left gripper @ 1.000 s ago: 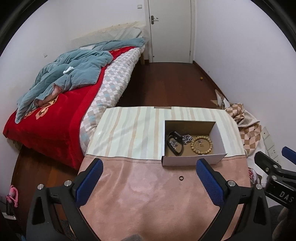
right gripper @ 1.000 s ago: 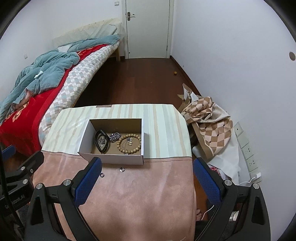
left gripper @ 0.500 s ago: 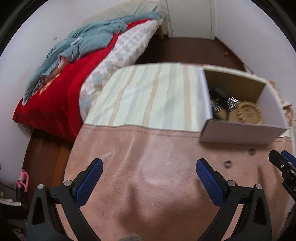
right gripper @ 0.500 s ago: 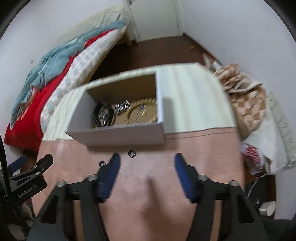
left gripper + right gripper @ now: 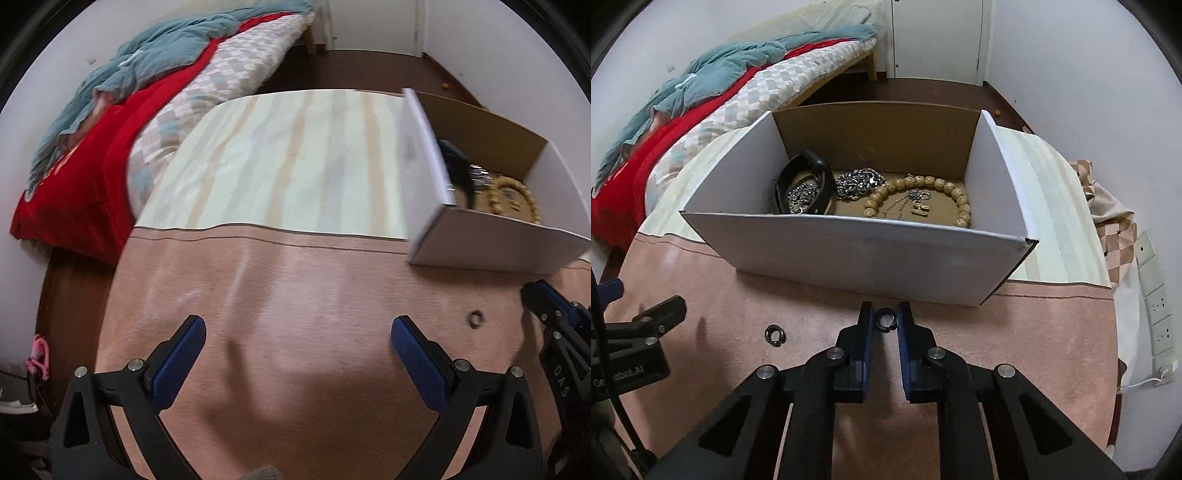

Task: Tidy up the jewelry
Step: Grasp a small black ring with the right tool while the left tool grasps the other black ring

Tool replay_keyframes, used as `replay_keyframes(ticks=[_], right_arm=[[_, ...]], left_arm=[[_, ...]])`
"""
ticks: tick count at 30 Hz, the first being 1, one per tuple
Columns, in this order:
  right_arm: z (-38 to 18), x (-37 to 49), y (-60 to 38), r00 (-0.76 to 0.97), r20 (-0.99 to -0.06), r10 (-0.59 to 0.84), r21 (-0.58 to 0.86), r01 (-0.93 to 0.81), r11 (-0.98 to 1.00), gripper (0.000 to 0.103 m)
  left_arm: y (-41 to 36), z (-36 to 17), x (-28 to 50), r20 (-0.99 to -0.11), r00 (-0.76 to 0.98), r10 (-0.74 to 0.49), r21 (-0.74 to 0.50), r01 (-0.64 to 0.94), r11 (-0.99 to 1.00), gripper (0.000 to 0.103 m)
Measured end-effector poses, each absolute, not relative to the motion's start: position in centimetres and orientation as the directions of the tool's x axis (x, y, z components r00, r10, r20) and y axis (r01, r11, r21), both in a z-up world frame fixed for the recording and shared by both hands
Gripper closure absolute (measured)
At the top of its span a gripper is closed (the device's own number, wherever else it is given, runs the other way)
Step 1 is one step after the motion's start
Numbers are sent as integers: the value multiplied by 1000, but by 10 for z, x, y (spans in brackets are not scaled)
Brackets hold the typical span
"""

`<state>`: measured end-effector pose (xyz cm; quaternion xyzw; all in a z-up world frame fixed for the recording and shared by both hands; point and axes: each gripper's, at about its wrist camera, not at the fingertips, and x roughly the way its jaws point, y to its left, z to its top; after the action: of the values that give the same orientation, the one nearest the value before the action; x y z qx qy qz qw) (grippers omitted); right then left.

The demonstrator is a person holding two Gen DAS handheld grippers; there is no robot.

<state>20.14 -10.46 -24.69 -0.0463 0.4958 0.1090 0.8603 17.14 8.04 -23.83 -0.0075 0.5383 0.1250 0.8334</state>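
Observation:
A small dark ring point(image 5: 885, 319) lies on the pink cloth just in front of the white box point(image 5: 868, 258). My right gripper point(image 5: 885, 320) is closing, with its blue pads against both sides of that ring. A second ring point(image 5: 774, 335) point(image 5: 475, 319) rests on the cloth further left. The box holds a wooden bead bracelet point(image 5: 960, 199), a silver chain point(image 5: 858, 182) and a black band point(image 5: 805, 184). My left gripper point(image 5: 297, 325) hangs open over bare pink cloth, left of the box point(image 5: 480, 243), with nothing between its fingers.
The table carries a pink cloth point(image 5: 295, 295) in front and a striped cloth point(image 5: 288, 166) behind. A bed with red and teal covers point(image 5: 110, 122) stands to the left. A checked fabric heap point(image 5: 1115, 229) and wall sockets point(image 5: 1156, 302) lie to the right.
Both grippers have dropped toward the table and tilted downward. The right gripper's jaws went from wide open to closed around the ring in front of the box. The left gripper stayed open.

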Motion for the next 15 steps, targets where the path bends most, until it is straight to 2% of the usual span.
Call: replay_keyframes(ticks=[7,12,13,14,15], right_arm=[[-224,186,-147,499,-859,115,58,-127,990,90],[-218,173,-170,531,-845,62,24,-79,997,90],[-220,171,-174,538,-842,47,11,-70,997,90],[-221,171,-175,537,-843,39,6,-63,998,90],[-222,169,-180,534,-844,38,9,-58,998,90]], left_arm=[[31,-236,174,-910,408,71,31,-104,994,0],[6,-247,180,-917,396,52,26,-71,997,2],[3,-248,181,-917,397,47,24,-64,998,5],[-1,-250,182,-916,399,38,18,-54,998,16],[-4,-252,183,-918,396,38,21,-46,999,22]])
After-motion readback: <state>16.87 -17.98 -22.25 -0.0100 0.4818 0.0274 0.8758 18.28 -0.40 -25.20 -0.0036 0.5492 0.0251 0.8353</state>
